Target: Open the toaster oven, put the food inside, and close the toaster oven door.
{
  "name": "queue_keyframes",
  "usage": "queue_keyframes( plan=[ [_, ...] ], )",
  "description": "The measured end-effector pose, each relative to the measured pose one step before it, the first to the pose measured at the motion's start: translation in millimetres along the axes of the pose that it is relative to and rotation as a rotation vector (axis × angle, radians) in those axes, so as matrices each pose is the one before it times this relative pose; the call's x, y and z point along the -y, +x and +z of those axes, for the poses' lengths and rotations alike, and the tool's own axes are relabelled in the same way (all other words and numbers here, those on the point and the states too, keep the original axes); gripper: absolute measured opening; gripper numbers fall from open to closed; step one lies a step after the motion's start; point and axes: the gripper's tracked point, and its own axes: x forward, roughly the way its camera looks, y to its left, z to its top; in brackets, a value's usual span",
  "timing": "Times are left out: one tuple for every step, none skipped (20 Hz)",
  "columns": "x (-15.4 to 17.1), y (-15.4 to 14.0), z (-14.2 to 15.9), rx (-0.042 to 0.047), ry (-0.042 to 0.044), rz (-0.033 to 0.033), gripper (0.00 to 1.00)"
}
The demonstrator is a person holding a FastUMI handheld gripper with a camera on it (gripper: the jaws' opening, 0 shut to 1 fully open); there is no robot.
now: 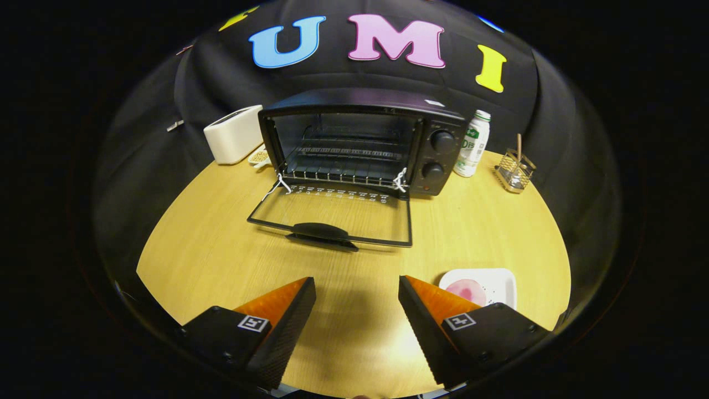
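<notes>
gripper (357, 288): fingers spread apart, nothing between, above wooden table (210, 249) | toaster oven (363, 141): beyond fingers, door (332, 213) folded down flat, rack inside bare | plate (490, 284) with pink food (466, 291): just beside right finger | bottle (472, 143): right of oven

The black toaster oven (363, 141) stands at the far side of the wooden table (221, 249), its glass door (332, 213) folded down flat toward the fingers, the wire rack (346, 160) bare inside. Nearer than the oven, off its knob side, a pink round food (465, 291) lies on a white square plate (498, 280).
</notes>
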Motion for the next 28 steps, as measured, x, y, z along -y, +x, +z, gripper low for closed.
queue_keyframes(
  plan=[
    [8.21, -11.02, 1.56, 0.00667, -0.00593, 0.00016, 0.99],
    [8.64, -10.08, -0.06, 0.0036, -0.00388, -0.00232, 0.99],
    [7.27, -9.73, -1.77, -0.00879, 0.00358, 0.00545, 0.99],
    [7.32, -9.29, -3.36, -0.01231, 0.01102, 0.00381, 0.99],
    [8.05, -7.69, -5.82, -0.02019, 0.01059, 0.00636, 0.99],
    [7.1, -7.34, -6.08, -0.02115, 0.01023, 0.00559, 0.99],
    [9.37, -4.33, -4.02, -0.01484, 0.00585, 0.00263, 0.99],
    [11.91, -4.17, -2.39, -0.01019, 0.00216, -0.00363, 0.99],
    [12.99, -3.22, -1.99, -0.00897, 0.00112, -0.00539, 0.99],
    [12.6, -0.86, -2.01, -0.01141, -0.00099, -0.00231, 0.99],
    [14.01, 1.36, -2.95, -0.01455, -0.00148, -0.00285, 0.99],
    [15.74, 2.51, -2.15, -0.01606, 0.00179, -0.00638, 0.99],
    [16.34, 2.45, -2.13, -0.01873, 0.00557, -0.00718, 0.99],
    [15.29, 2.82, 1.32, -0.01362, 0.01096, -0.00284, 0.99],
    [15.2, 2.97, 1.44, -0.00945, 0.00995, 0.00034, 0.99],
    [14.63, 3.95, 1.29, -0.00985, 0.00875, -0.00319, 0.99],
    [13.93, 5.16, 0.63, -0.01564, 0.00695, 0.00012, 0.99],
    [11.87, 5.93, -0.53, -0.01843, 0.00813, 0.00711, 0.99],
    [11.0, 7.35, -1.33, -0.02034, 0.00849, 0.00582, 0.99],
    [9.98, 9.25, -1.95, -0.02203, 0.00816, 0.00725, 0.99],
    [8.75, 9.85, -3.45, -0.0273, 0.00681, 0.00787, 0.99],
    [8.55, 9.63, -5.37, -0.03202, 0.00768, 0.0028, 0.99],
    [8.63, 8.98, -7.06, -0.02947, 0.00575, 0.00013, 0.99],
    [7.26, 10.23, -6.65, -0.03763, 0.01167, -0.00233, 0.99],
    [3.94, 10.68, -7.46, -0.04315, 0.02019, 0.00894, 0.99],
    [2.34, 8.81, -5.52, -0.03764, 0.02443, 0.01427, 0.99],
    [-0.04, 6.64, -2.76, -0.02288, 0.00929, 0.01522, 0.99],
    [0.72, 5.07, -2.57, -0.0143, -0.01188, 0.00526, 0.98]
  ],
)
